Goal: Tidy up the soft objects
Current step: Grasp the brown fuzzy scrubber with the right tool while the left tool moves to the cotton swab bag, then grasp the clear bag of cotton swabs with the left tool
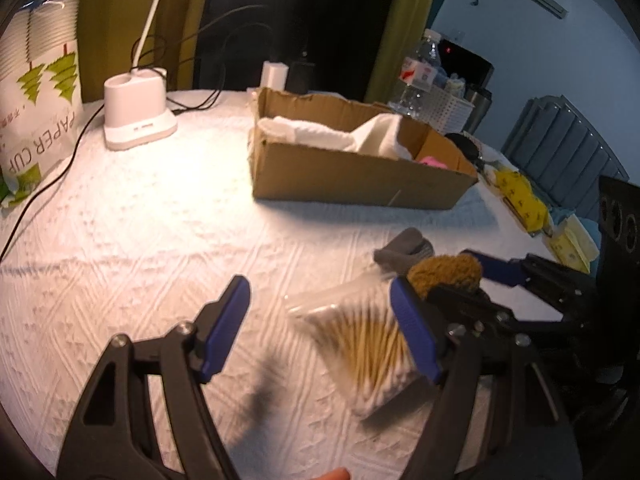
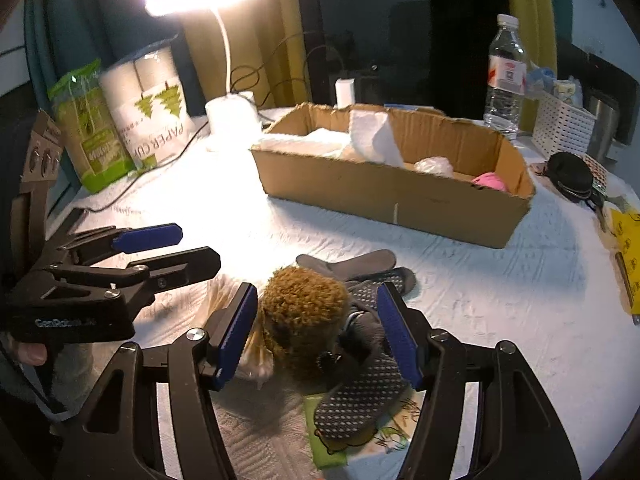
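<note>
A brown fuzzy soft toy (image 2: 304,316) lies on grey dotted socks (image 2: 360,384) on the white table. My right gripper (image 2: 318,334) is open, its jaws on either side of the toy; it also shows in the left wrist view (image 1: 444,276). My left gripper (image 1: 320,328) is open and empty, just left of a clear bag of cotton swabs (image 1: 360,340); it shows in the right wrist view (image 2: 180,248). The cardboard box (image 2: 400,200) behind holds white cloths (image 2: 372,136) and a pink item (image 2: 490,182).
A lit desk lamp (image 2: 230,118) and paper cup packs (image 2: 148,116) stand at back left. A water bottle (image 2: 504,76), white basket (image 2: 560,126) and black pouch (image 2: 570,176) are at right. Yellow packets (image 1: 520,198) lie by the table edge.
</note>
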Motion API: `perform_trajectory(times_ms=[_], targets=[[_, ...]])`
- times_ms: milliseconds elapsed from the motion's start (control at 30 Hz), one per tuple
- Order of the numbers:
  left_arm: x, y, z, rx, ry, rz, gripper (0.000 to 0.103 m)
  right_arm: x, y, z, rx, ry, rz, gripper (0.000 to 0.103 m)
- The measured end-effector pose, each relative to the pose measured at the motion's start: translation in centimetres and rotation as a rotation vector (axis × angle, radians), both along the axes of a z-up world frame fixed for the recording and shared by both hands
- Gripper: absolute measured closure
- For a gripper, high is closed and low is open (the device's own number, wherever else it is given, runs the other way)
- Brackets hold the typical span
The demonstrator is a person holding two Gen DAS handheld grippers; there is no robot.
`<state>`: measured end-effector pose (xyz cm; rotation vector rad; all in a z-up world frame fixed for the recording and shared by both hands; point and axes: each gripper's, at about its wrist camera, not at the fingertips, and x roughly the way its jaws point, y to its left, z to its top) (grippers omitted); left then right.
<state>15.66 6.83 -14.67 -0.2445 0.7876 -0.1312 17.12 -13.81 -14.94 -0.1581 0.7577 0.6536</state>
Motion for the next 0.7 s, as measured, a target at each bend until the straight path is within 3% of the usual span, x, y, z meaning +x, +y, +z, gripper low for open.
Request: perform_trajectory(times_ms=[33, 167, 533, 700], targets=[[-0.1, 0.0, -0.1, -0.001, 0.003, 0.003, 0.029, -0.1, 0.2, -0.2, -0.006, -0.001, 0.007, 0.064], [-0.2, -0.3, -0.3, -0.002, 0.011, 0.011, 0.029, -0.6, 0.4, 0.1, -0.006, -0.026, 0.039, 0.075], [0.5, -2.8, -0.5, 0.018, 0.038, -0.022, 0.029, -1.7, -4.0, 5.1, 0.109, -0.139, -0.008, 0.076], [1.3, -4.3, -1.3, 0.037, 0.064, -0.033, 0.028, -0.3, -7.3, 4.7, 0.104, -0.129, -0.093, 0.076]])
